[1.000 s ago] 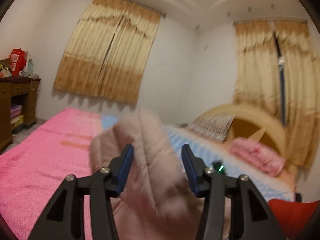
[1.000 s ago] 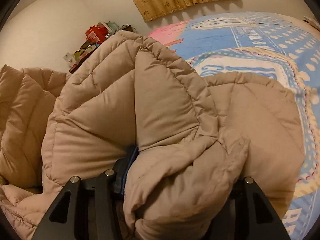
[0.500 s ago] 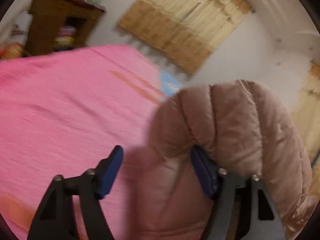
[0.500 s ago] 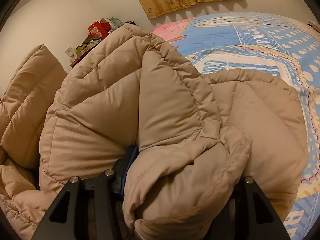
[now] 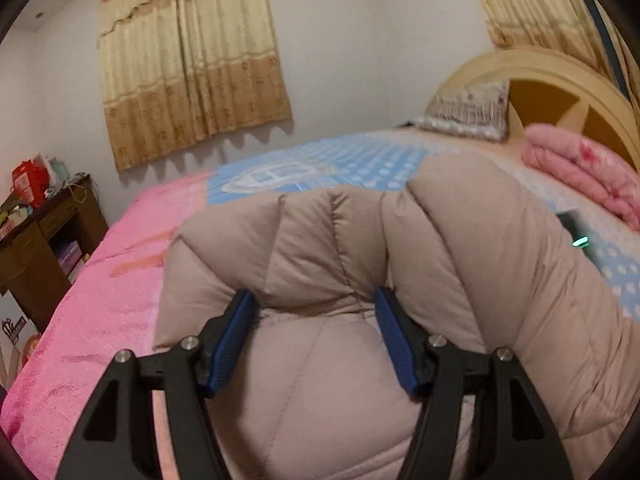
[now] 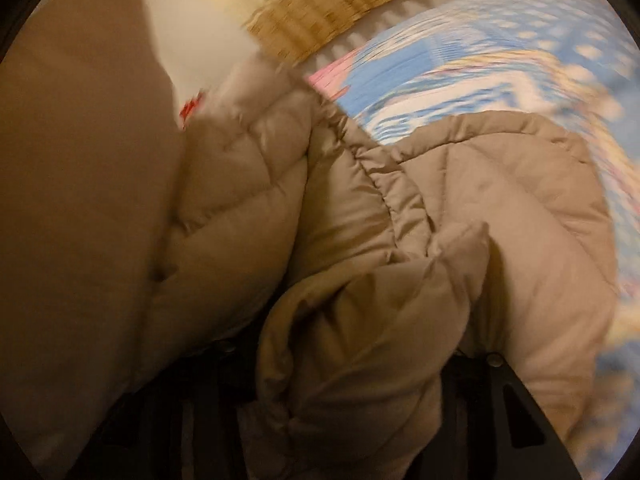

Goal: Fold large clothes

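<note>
At the bottom of the left wrist view, your left gripper [image 5: 316,324] has its two blue pads set apart with a thick fold of the tan puffy coat [image 5: 320,248] bulging between them; both pads [image 5: 230,340] touch the padding, and these jaws have just been opening slightly with the coat between them. Past the pads the coat rises in quilted ridges across the middle and right of the frame, lying on the bed. Beyond it, on the left, you see the pink blanket [image 5: 100,312], and further up the blue dotted sheet [image 5: 352,164]. At the right edge a folded pink quilt [image 5: 580,176] sits near the wooden headboard [image 5: 560,92], with a patterned pillow [image 5: 468,112] leaning beside it. At the far left stands a dark wooden desk [image 5: 36,248] with clutter on top, and a beige curtain [image 5: 192,72] hangs on the wall in the upper middle.

At the bottom of the right wrist view, which is blurred, your right gripper [image 6: 360,380] is buried under a bunched roll of the coat [image 6: 360,320]; only dark parts of its frame show at the lower left and lower right, and the pads are hidden. The jaws have just been closing a little with the coat between them, and the roll looks clamped. Above it, more coat fills the left and centre, and the blue sheet [image 6: 460,60] shows at the upper right.
</note>
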Demonstrator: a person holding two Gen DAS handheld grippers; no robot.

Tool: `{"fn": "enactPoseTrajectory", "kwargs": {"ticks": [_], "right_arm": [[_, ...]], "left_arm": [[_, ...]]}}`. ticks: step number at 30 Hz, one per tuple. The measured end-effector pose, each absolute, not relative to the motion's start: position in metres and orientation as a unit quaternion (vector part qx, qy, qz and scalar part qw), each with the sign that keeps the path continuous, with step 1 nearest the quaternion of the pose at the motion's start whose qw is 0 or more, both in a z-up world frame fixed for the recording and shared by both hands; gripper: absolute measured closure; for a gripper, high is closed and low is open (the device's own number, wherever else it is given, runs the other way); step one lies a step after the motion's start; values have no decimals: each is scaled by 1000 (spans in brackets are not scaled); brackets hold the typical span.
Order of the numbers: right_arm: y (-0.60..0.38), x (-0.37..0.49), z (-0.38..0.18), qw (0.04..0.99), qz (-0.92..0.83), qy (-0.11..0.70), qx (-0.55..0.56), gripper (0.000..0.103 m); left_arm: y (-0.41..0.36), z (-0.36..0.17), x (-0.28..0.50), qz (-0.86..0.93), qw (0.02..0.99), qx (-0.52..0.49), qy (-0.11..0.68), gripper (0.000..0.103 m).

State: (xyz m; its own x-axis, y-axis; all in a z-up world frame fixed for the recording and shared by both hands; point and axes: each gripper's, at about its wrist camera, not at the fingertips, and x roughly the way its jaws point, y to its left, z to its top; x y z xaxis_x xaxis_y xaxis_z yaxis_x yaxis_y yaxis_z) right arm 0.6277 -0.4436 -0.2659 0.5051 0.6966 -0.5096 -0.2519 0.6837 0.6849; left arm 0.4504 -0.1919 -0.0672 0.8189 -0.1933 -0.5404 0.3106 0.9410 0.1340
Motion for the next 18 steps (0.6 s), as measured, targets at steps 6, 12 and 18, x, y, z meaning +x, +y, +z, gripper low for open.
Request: {"fn": "enactPoseTrajectory", "kwargs": {"ticks": [6, 12, 18], "right_arm": [[-539, 546, -247, 828, 223, 335, 390, 39], [-516, 522, -165, 872, 244, 294, 305, 22], [-467, 576, -161, 886, 173, 357, 240, 22]], "left_arm": [[-197, -72, 433, -95, 949, 147, 263, 37], [-209, -72, 412, -85, 947, 153, 270, 37], [-209, -71, 412, -83, 947, 151, 272, 37]]}}
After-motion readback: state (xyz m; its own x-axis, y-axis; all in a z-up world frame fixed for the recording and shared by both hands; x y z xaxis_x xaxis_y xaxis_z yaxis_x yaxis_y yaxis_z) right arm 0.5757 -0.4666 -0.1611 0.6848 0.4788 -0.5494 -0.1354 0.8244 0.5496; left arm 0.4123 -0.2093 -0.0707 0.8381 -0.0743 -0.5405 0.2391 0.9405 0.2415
